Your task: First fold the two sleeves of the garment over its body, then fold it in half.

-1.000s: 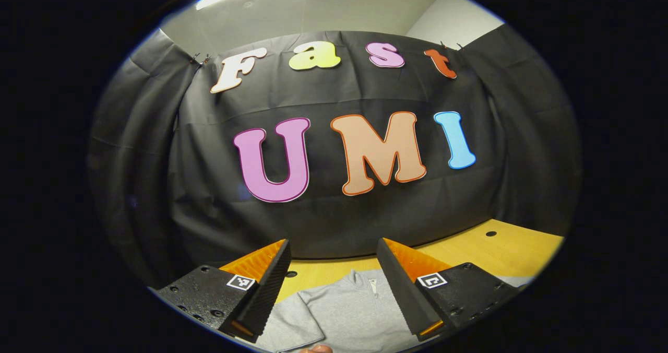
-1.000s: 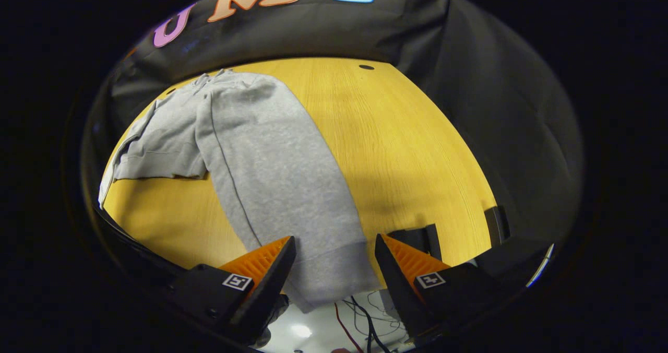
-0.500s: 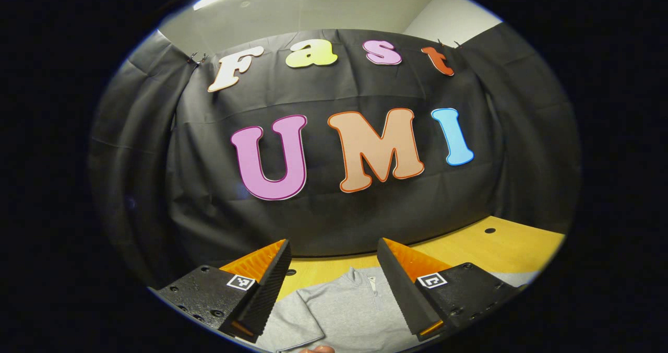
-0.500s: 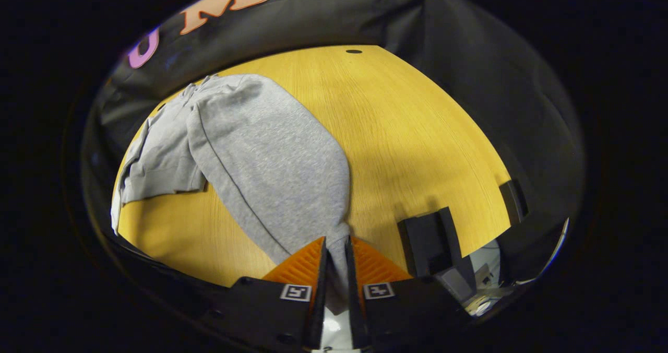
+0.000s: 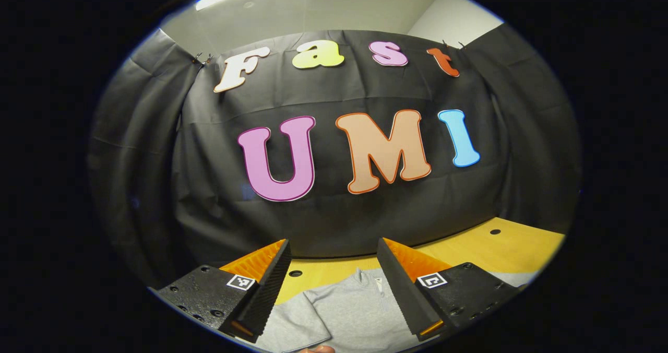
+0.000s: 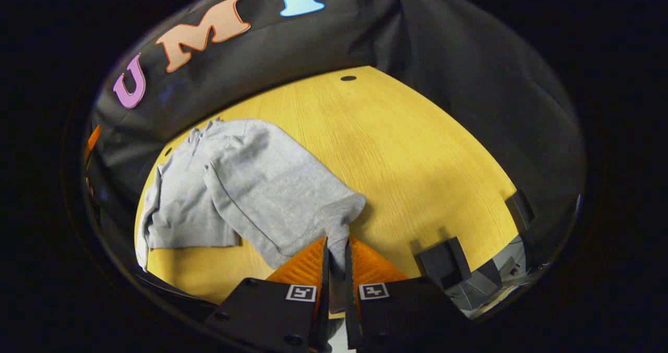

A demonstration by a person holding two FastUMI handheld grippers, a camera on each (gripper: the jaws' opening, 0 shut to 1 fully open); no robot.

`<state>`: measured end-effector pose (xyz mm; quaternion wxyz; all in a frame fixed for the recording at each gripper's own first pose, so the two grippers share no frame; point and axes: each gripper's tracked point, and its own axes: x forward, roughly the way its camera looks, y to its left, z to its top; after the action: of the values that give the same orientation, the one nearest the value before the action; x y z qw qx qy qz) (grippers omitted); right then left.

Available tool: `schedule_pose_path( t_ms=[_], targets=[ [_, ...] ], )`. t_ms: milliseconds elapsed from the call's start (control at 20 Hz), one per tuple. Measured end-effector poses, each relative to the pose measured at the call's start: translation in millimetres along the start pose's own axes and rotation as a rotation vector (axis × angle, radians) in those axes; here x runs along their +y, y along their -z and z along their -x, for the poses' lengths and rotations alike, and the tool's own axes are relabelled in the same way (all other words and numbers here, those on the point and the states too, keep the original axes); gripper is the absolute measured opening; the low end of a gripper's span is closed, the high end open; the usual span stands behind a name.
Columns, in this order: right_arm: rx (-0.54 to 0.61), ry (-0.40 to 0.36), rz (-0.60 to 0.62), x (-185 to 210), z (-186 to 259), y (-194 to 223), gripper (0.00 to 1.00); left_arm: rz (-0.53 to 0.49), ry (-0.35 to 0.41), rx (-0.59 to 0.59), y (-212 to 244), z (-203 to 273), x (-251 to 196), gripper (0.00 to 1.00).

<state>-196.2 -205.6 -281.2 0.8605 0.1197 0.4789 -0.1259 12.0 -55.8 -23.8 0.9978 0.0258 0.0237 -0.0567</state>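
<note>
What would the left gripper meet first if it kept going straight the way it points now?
Probably the black cloth wall: the open left gripper aims level at it, passing above the grey garment on the table. Depth is unclear.

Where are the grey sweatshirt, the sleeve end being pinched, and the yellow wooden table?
grey sweatshirt (image 6: 261, 180): right gripper view, on its lifted sleeve.
sleeve end (image 6: 342, 217): right gripper view, on the cuff above the right gripper (image 6: 334, 248).
yellow wooden table (image 6: 417, 154): right gripper view, on bare tabletop.
</note>
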Motion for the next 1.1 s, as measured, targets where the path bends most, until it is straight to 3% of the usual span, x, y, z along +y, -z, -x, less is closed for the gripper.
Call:
schedule_pose_path(
  t_ms=[50,100,550,1100],
  targets=[
    [-0.023,-0.012,-0.009,7.2,0.6,-12.3,0.20,-0.001,-0.004,0.001,0.3,0.1,2.1,0.96],
    [-0.046,-0.028,-0.017,14.8,1.2,-25.7,0.15,-0.003,-0.011,0.004,1.5,0.6,6.0,0.96],
    [-0.205,-0.181,-0.011,102.6,3.0,-125.2,0.16,-0.003,-0.101,0.013,6.1,12.5,50.0,0.93],
    [-0.246,-0.425,0.067,263.3,-10.1,-173.5,0.16,-0.006,-0.263,0.041,17.5,44.6,125.5,0.96]
  ],
)
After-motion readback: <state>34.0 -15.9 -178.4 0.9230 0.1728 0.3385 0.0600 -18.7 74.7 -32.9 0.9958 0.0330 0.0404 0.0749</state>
